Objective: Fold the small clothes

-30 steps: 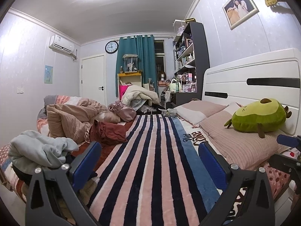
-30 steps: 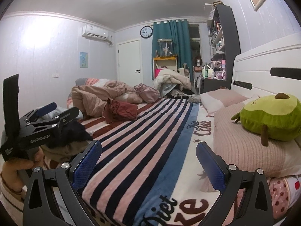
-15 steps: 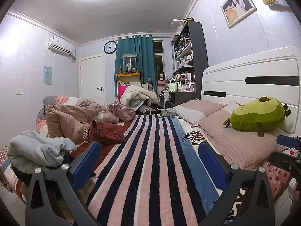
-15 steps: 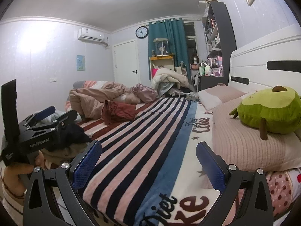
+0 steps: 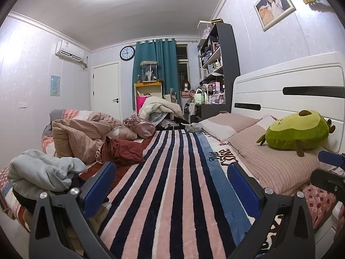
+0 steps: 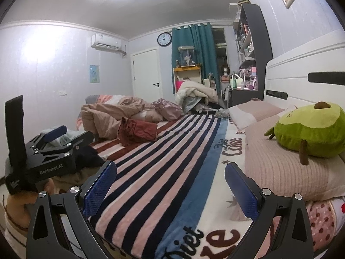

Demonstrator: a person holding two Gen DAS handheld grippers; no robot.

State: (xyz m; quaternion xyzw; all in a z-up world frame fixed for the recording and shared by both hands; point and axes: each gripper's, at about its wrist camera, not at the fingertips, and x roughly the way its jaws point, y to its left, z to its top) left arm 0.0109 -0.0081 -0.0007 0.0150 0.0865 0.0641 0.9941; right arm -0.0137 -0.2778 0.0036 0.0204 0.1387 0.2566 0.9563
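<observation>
A striped blanket covers the bed. Loose clothes lie along its left side: a pale blue-grey garment on a dark pile at the near left, and a dark red garment further back, also in the right wrist view. My left gripper is open and empty, above the blanket's near end, right of the pale garment. My right gripper is open and empty over the blanket's near edge. The left gripper's body shows at the left of the right wrist view, held in a hand.
A rumpled beige duvet and a pink satin bundle lie at the far left. Pillows and a green avocado plush sit by the white headboard on the right. Shelves and a cluttered desk stand beyond.
Both views have shifted slightly, as both grippers drifted a little over the bed's near end. Both stay open and empty. No cloth has moved.
</observation>
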